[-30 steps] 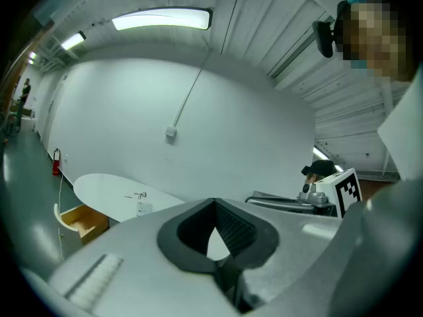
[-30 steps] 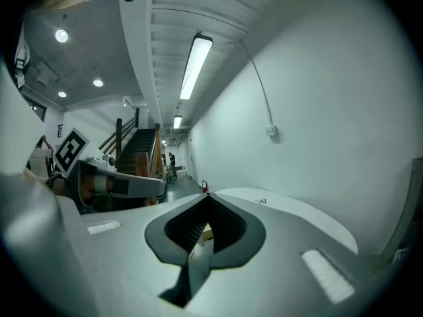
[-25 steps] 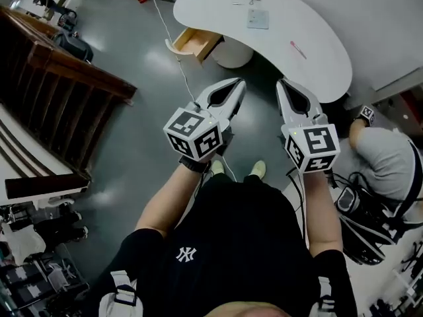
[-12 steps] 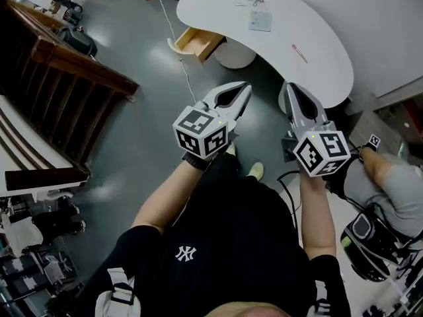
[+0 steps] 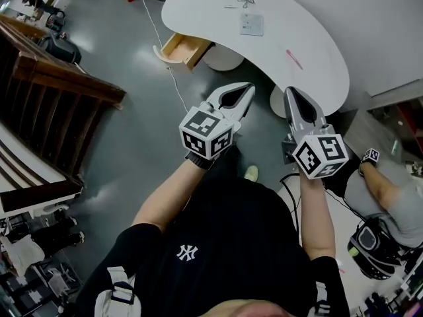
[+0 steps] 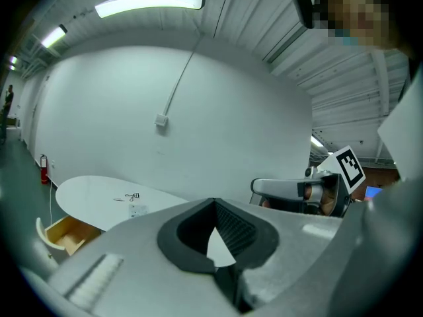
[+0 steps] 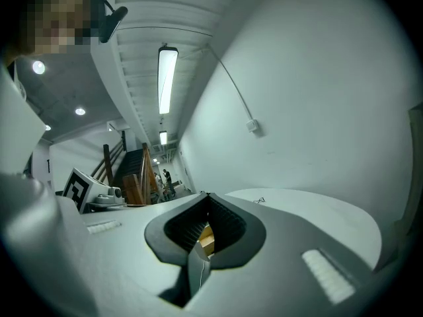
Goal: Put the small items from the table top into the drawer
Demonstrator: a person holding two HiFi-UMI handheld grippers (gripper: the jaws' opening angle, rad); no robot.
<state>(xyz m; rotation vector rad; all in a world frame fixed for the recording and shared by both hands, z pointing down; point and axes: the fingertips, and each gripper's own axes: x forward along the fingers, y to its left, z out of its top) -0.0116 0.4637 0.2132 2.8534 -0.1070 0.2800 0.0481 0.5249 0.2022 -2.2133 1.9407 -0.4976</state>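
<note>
A white curved table (image 5: 310, 25) stands ahead in the head view. On it lie small metal scissors (image 5: 246, 2), a pale card (image 5: 252, 24) and a pink pen (image 5: 295, 59). An open wooden drawer (image 5: 180, 47) juts from its left end. My left gripper (image 5: 248, 88) and right gripper (image 5: 292, 92) hover side by side over the floor, short of the table, both shut and empty. The left gripper view shows its jaws (image 6: 213, 201) closed, with the table (image 6: 92, 191), scissors (image 6: 132, 196) and drawer (image 6: 63, 233) beyond. The right gripper (image 7: 208, 195) is likewise closed.
A dark wooden staircase railing (image 5: 59, 78) runs along the left. A person (image 5: 390, 190) sits low at the right among cables and gear. A thin cable (image 5: 173, 78) crosses the grey floor past the drawer. The table's round pedestal (image 5: 221, 59) stands under its top.
Both grippers have moved forward toward the table, and the right one has rolled a little. The table and drawer sit slightly further left in the head view.
</note>
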